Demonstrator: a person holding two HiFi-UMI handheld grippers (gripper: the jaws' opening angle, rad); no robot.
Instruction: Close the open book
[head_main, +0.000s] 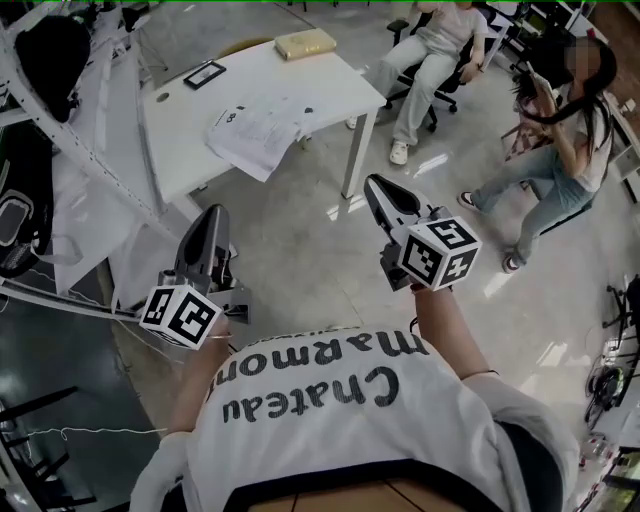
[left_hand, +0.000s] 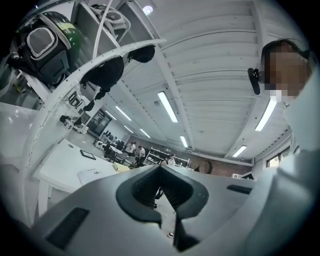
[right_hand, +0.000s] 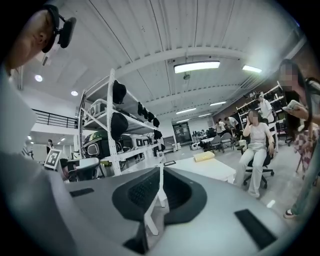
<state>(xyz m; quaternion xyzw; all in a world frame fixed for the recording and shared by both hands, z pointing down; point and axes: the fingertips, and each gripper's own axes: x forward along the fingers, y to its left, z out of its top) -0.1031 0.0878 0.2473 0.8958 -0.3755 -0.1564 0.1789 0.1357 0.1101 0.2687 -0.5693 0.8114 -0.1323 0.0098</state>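
Closest in, the person holds both tools up in front of the chest. The left gripper (head_main: 212, 218) is pinched tight with nothing in it, and its own view shows the two tips meeting (left_hand: 160, 169). The right gripper (head_main: 375, 185) is pinched tight too, and it is empty as well (right_hand: 161, 170).

The job looks like it has not begun. Neither tool is near the book. The shiny grey floor (head_main: 310, 260) lies between the person and the white table (head_main: 190, 140).

The open book (head_main: 255, 130) lies on the near part of that table. Its white pages are spread out and hang a little over the edge. I think the next move is to step up to the table, slip one tool under a side of the book and fold it over. The pages look thin and floppy, so a slow push would be best.

Farther back on the table are a small black tablet (head_main: 205, 73) and a shut yellow book (head_main: 305, 42). A white rack (head_main: 75, 150) with dark bags stands to the left. Two people sit on chairs beyond the table, one in pale clothes (head_main: 430, 50) and one in jeans (head_main: 560, 150).
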